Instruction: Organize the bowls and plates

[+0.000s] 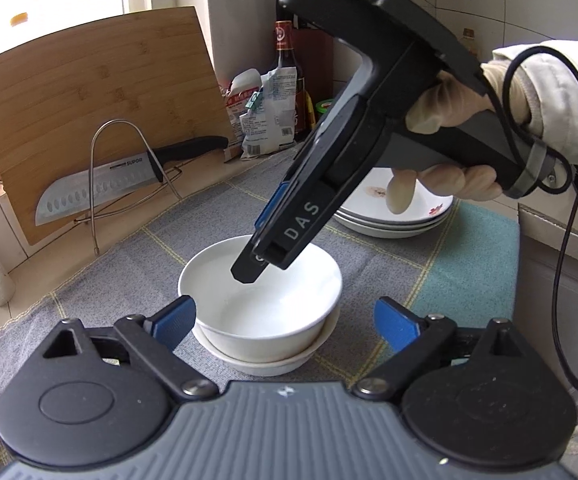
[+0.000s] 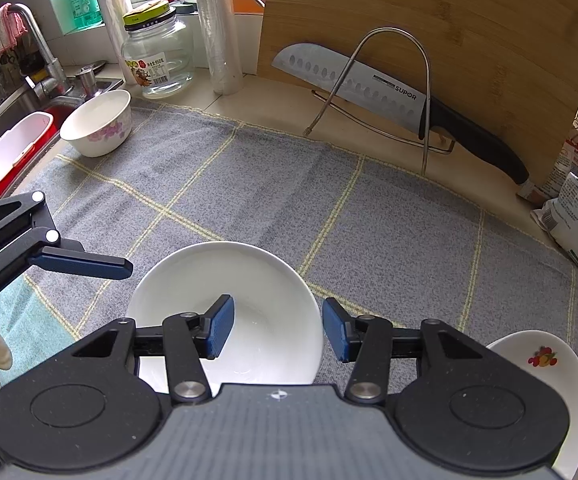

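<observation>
The grey checked mat [image 2: 389, 232] carries everything; a plate stack [image 1: 393, 216] sits at its far edge; the white bowl [image 1: 261, 304] rests nested in another bowl [image 1: 265, 362] mid-mat; the right gripper [image 2: 277, 326] straddles its rim, released; the left gripper [image 1: 285, 320] hovers near, spread wide; a skewed pinch could tip the nested pair.

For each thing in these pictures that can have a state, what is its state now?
left gripper: open, holding nothing
right gripper: open, straddling the bowl's rim
white bowl: upright, empty, nested in another bowl
flowered bowl: upright beside the sink
plates: stacked
knife: resting in the wire rack
glass jar: lid on
</observation>
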### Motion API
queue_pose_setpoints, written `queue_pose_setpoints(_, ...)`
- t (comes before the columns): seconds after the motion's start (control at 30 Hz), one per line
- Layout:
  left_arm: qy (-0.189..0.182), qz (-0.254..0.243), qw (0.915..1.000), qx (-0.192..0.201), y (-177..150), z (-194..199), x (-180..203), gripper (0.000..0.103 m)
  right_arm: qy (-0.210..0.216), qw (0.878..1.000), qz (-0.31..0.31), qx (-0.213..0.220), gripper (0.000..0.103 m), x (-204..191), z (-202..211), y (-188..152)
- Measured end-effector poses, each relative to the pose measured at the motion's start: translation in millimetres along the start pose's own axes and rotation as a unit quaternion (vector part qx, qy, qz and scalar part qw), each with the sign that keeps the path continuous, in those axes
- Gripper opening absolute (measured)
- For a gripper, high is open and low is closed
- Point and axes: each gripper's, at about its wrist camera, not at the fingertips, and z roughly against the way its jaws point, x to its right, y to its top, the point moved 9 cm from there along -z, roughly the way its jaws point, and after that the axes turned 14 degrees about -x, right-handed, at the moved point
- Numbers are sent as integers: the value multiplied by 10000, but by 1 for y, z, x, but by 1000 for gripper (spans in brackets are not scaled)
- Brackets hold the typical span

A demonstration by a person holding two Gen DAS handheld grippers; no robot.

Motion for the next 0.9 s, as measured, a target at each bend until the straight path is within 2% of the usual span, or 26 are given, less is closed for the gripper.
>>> queue_pose_setpoints(0.07,-76,-47,10000,1,0,-1,3,96,3,10000,-23,14,55,0,0,0)
queue_pose_setpoints(0.13,-167,-107,9998,-3,-1,-3,7,96,-12,10000,-30,38,60,-1,1,1)
queue_pose_setpoints(0.2,-177,-129,9998,-15,-2,-5,9,96,-74,9999,-35,87,75,-1,4,1)
queue_pose_setpoints(0.27,-172,-149,9997,-9,-2,-5,10,96,-95,9998,-55,137,79,-1,7,2)
queue_pose_setpoints(0.43,-141,-147,9998,-9,-5,-6,8,97,-131,9996,-117,204,83,-1,11,3)
queue_pose_setpoints(0.73,-136,-51,9999,-20,-8,-3,7,100,-154,9994,-101,280,83,-4,14,7)
queue_pose_setpoints(0.9,-342,-86,9994,30,-3,-2,14,100,-172,9993,-101,306,83,-4,15,9)
